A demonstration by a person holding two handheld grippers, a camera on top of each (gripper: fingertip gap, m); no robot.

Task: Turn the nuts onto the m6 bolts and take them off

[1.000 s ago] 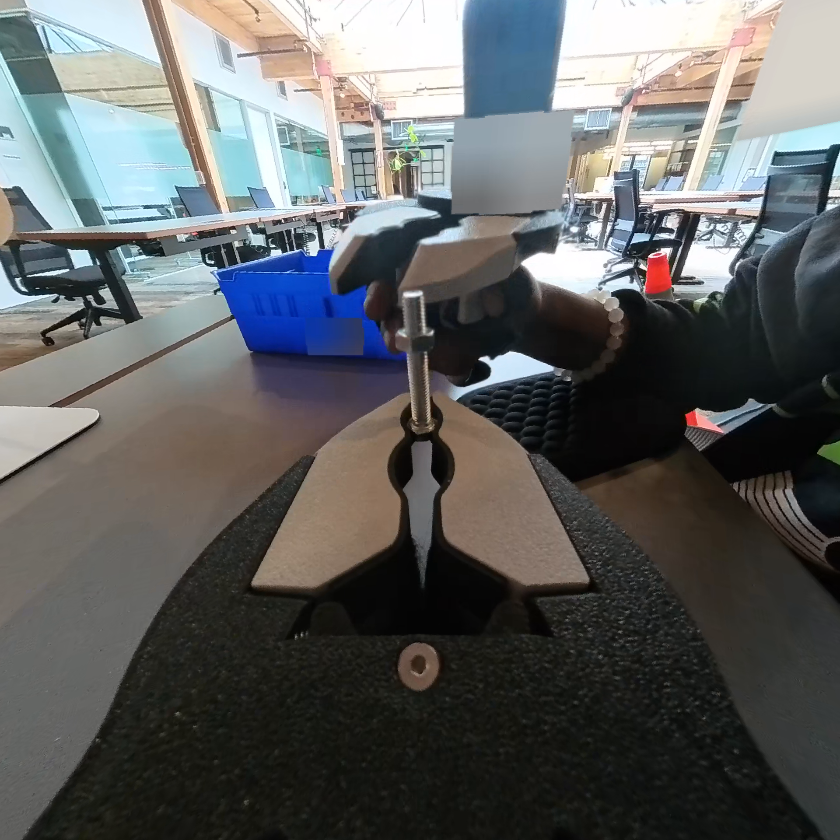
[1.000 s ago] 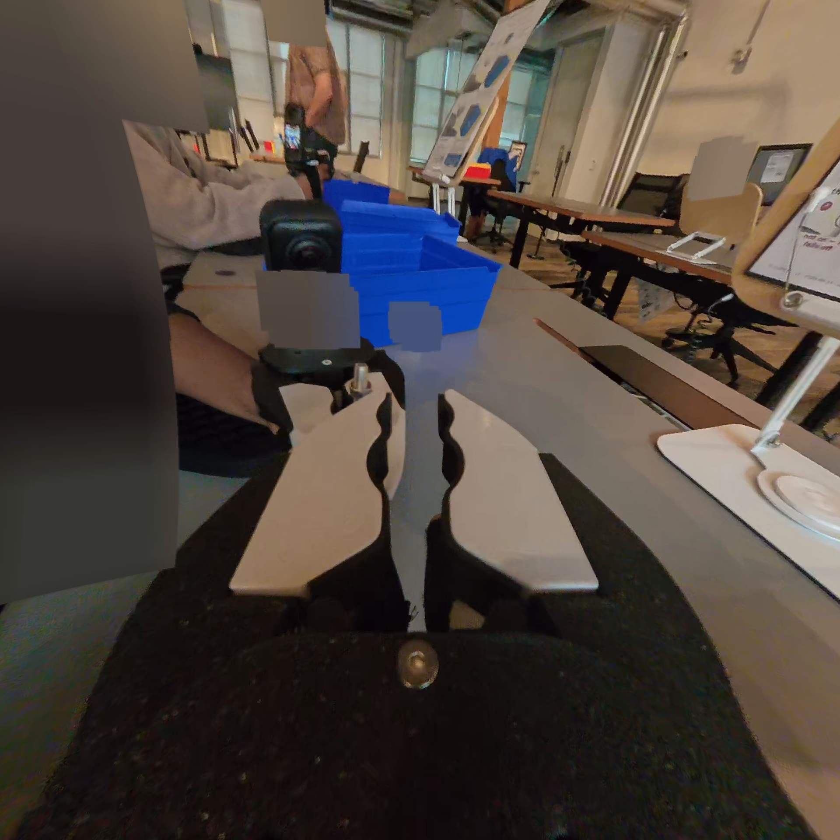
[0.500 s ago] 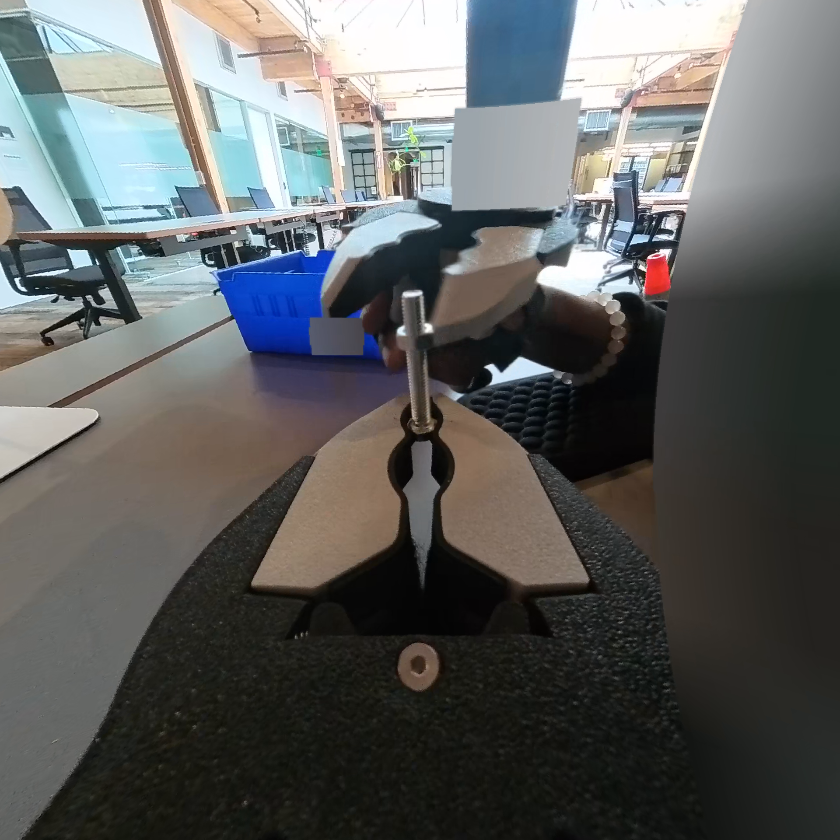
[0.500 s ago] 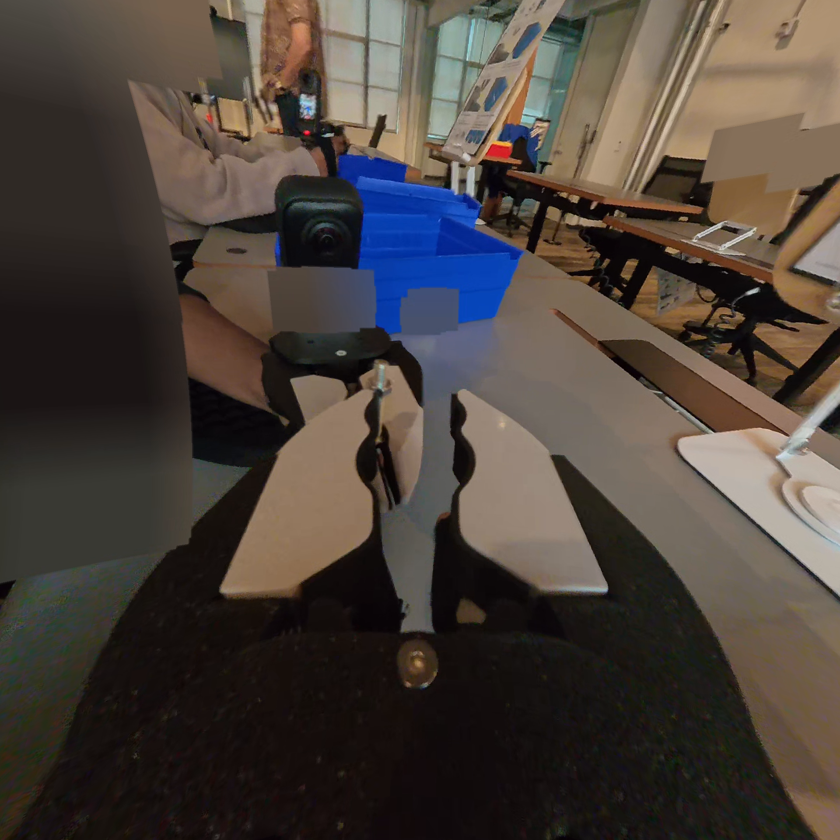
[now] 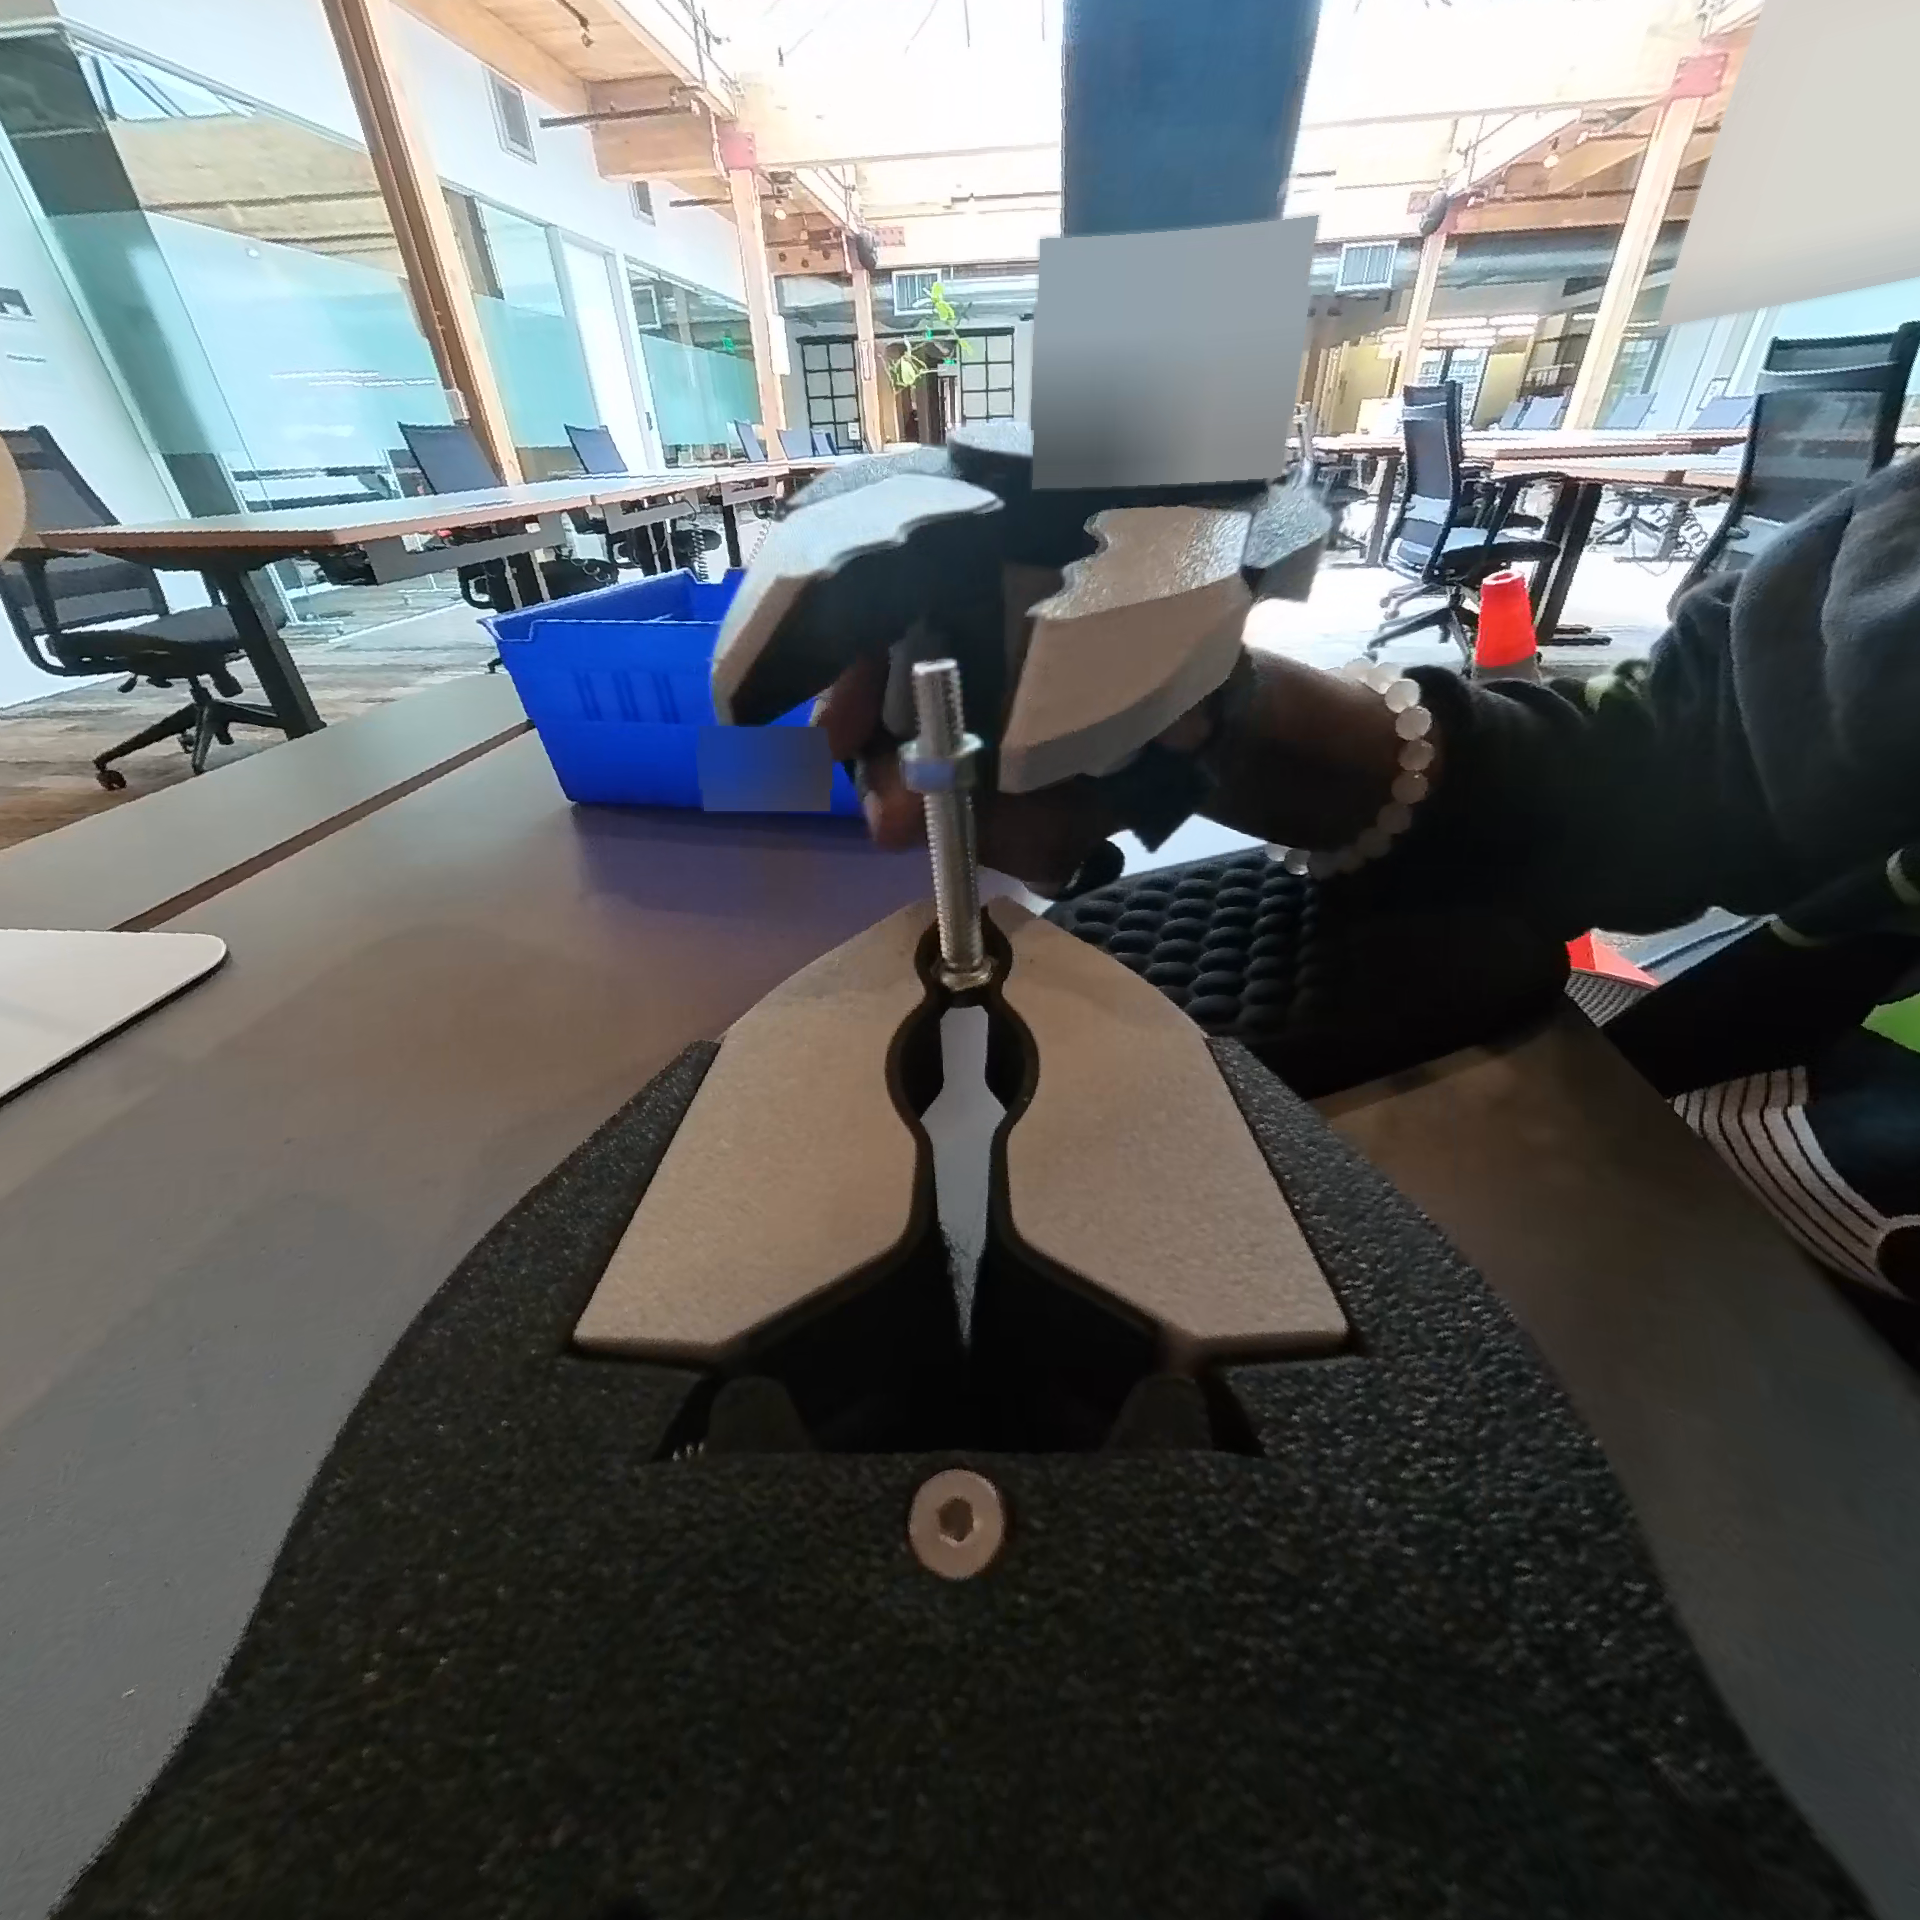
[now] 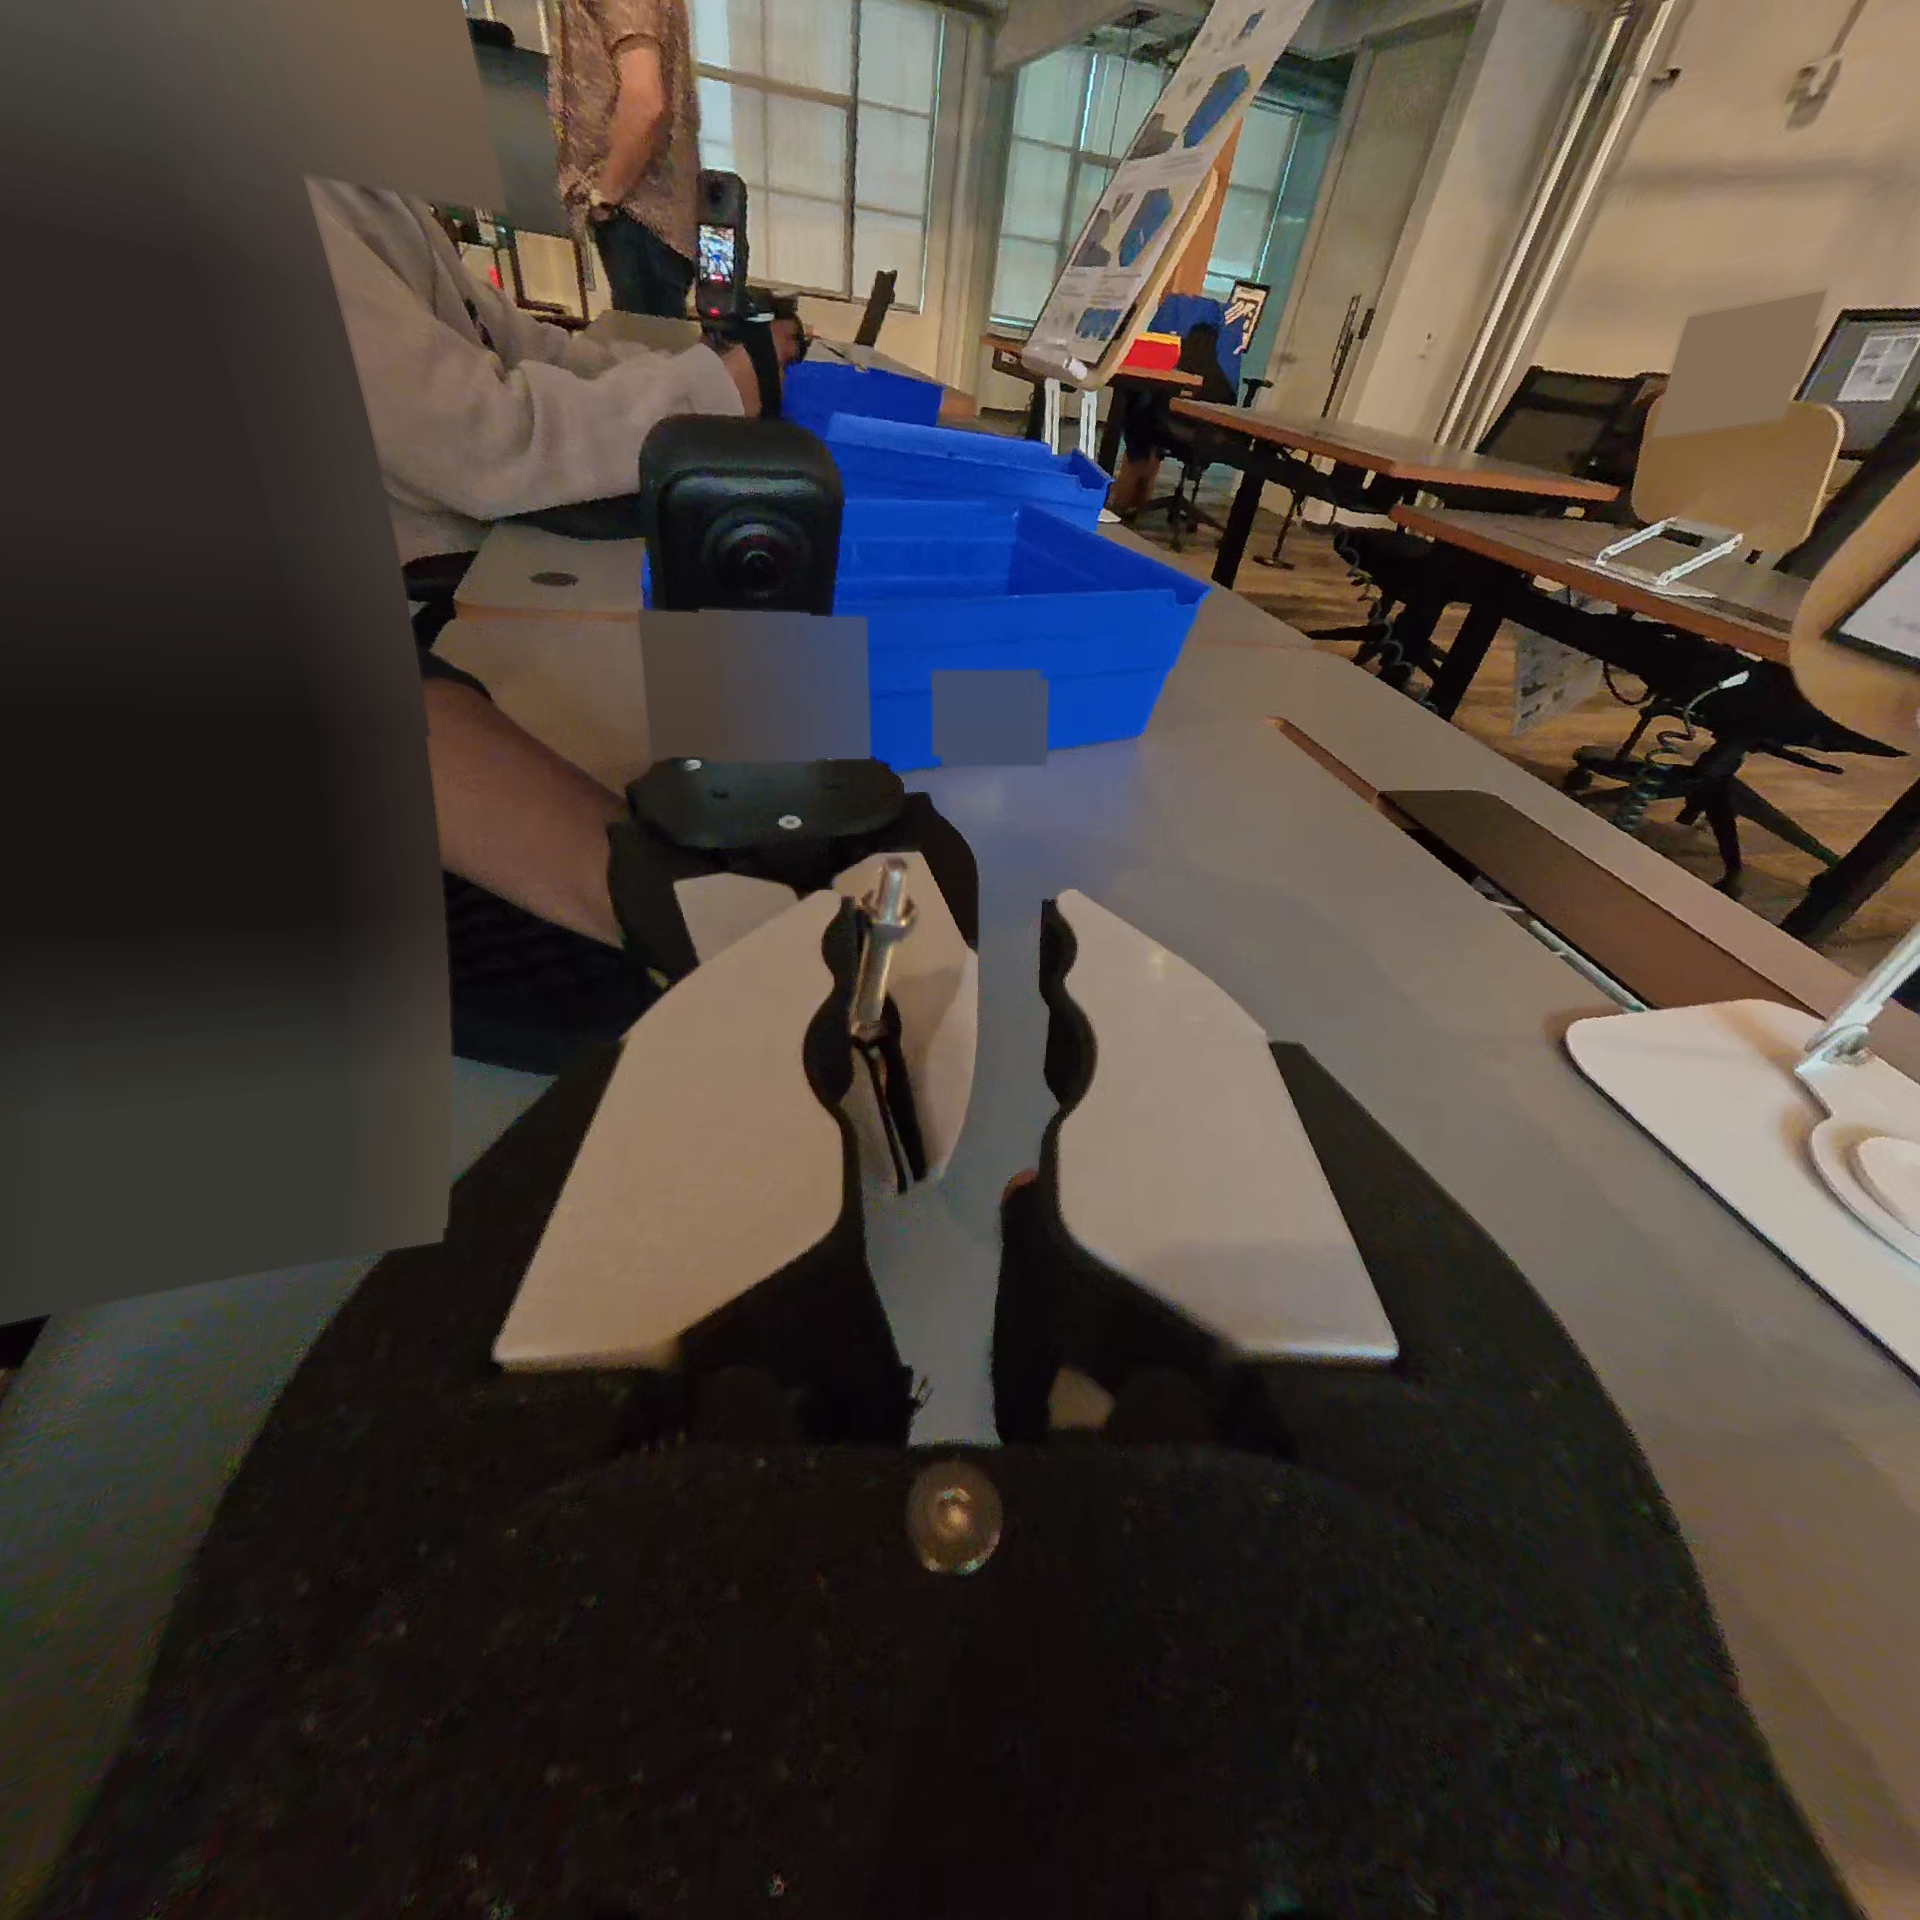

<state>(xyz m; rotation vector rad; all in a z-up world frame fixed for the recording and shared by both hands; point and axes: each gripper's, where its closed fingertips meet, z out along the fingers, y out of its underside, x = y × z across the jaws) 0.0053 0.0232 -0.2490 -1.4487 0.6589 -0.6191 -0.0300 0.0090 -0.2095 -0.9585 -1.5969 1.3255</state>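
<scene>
While the left gripper [image 5: 961, 961] clamps a bolt [image 5: 951, 831], the right gripper [image 5: 935, 665] gapes above a dark table [image 5: 364, 1039] in an open office.

Your left tongs [image 5: 961, 940] clamp the bolt [image 5: 954, 831] upright by its lower end.

The nut [image 5: 941, 762] sits high on the thread, a short stretch of bolt showing above it. Your right tongs [image 5: 940, 665] hang over the bolt's top with their fingers [image 5: 1127, 665] spread to either side, touching neither bolt nor nut. Behind, a blue bin [image 5: 634, 707] rests on the dark table [image 5: 312, 1039].
</scene>
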